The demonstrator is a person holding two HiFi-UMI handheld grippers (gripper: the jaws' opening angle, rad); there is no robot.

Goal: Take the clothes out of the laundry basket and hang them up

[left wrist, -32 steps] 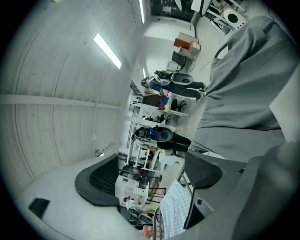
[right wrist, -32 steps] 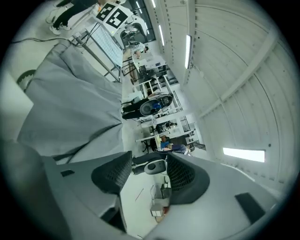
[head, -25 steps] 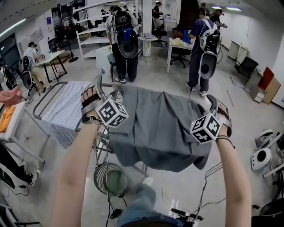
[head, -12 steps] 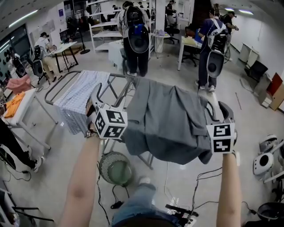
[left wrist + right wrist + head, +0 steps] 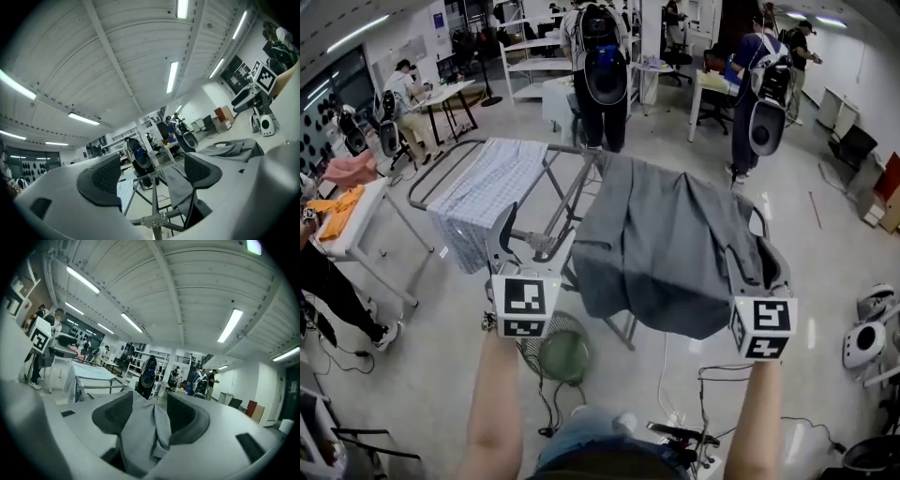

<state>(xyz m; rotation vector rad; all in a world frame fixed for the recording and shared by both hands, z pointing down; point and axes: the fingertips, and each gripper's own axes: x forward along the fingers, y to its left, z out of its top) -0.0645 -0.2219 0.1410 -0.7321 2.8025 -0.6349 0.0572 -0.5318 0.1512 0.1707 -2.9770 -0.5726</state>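
A grey garment point(image 5: 666, 244) hangs draped over the right half of a metal drying rack point(image 5: 450, 164). My right gripper point(image 5: 755, 251) is at the garment's near right edge and is shut on a bunched fold of it; the right gripper view shows grey cloth point(image 5: 140, 427) filling the gap between the pads. My left gripper point(image 5: 520, 234) stands open and empty in front of the rack's middle joint, left of the garment. In the left gripper view its open jaws point(image 5: 152, 176) frame the rack's tubes and the hanging grey cloth point(image 5: 180, 183). No laundry basket shows.
A blue-white checked cloth point(image 5: 478, 192) hangs on the rack's left wing. A round grilled fan point(image 5: 561, 354) and cables point(image 5: 712, 375) lie on the floor under the rack. A white table point(image 5: 356, 225) with orange and pink clothes stands at left. People with backpacks point(image 5: 605, 66) stand behind.
Both grippers have drawn back toward me and rolled. The left one has come away from the garment's left edge. The grey garment now hangs further down over the rack.
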